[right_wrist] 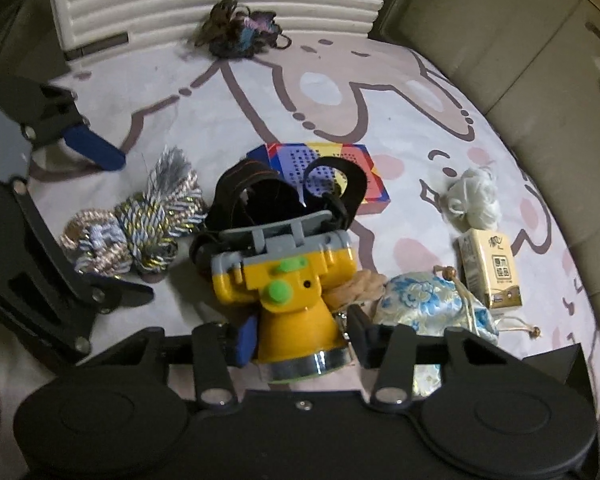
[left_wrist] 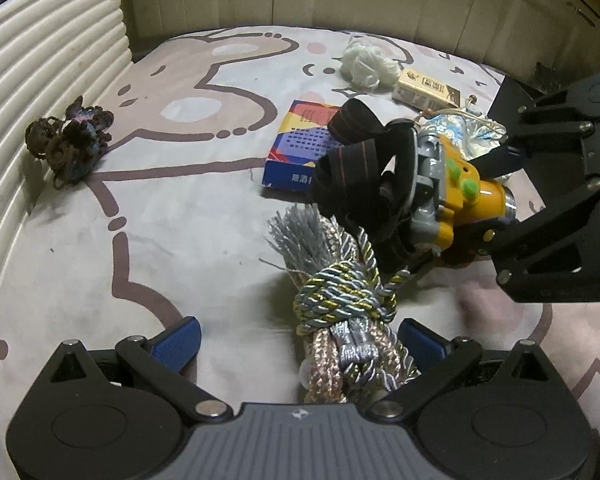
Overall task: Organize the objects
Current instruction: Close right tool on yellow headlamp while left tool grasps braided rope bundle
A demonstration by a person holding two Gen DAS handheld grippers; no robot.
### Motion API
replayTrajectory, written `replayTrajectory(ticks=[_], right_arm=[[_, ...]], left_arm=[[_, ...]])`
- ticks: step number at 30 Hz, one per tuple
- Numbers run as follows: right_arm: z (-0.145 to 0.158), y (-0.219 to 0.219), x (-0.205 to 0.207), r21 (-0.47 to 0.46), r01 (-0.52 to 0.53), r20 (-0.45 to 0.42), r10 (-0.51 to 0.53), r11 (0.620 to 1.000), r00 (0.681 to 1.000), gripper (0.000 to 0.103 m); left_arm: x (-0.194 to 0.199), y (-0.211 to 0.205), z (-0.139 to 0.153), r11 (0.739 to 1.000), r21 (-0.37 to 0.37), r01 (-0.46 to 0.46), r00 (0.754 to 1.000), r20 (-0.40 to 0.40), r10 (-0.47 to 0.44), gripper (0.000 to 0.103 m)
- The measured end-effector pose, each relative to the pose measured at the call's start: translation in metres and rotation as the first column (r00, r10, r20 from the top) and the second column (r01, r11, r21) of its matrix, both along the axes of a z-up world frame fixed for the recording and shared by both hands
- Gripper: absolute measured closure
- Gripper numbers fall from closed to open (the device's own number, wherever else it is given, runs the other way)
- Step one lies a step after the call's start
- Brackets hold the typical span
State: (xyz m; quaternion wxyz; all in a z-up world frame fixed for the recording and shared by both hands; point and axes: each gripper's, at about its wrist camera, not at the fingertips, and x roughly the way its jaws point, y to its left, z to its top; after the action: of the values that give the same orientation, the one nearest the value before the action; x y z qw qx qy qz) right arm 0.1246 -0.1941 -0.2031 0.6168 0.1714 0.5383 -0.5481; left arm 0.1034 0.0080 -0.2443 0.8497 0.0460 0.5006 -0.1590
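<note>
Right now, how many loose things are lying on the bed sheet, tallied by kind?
Yarn bundles: 2, dark yarn bundle and white yarn bundle
Boxes: 2, colourful box and tan carton
Cord bundles: 1, tasselled cord bundle
Headlamps: 1, yellow headlamp
Pouches: 1, blue floral pouch
Total: 7

On the bed (right_wrist: pixel 380 92), the headlamp (right_wrist: pixel 296 292) lies between the rope bundle (right_wrist: pixel 140 224) and the pouch (right_wrist: pixel 432 304). The box (right_wrist: pixel 324 168) lies behind it. A soft lump, perhaps cloth, sits just beside the pouch.

Left gripper (left_wrist: pixel 298 340) angled downward, jaws spread wide. Right gripper (right_wrist: pixel 302 334) angled downward too, jaws drawn close.
</note>
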Motion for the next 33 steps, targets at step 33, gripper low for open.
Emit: replayTrajectory(ticks=[33], right_arm=[[-0.009, 0.02, 0.011, 0.358, 0.386, 0.138, -0.457, 0.85, 0.879, 0.057]], left_arm=[[0.019, 0.033, 0.012, 0.993, -0.12, 0.01, 0.984, -0.175, -0.031, 0.009]])
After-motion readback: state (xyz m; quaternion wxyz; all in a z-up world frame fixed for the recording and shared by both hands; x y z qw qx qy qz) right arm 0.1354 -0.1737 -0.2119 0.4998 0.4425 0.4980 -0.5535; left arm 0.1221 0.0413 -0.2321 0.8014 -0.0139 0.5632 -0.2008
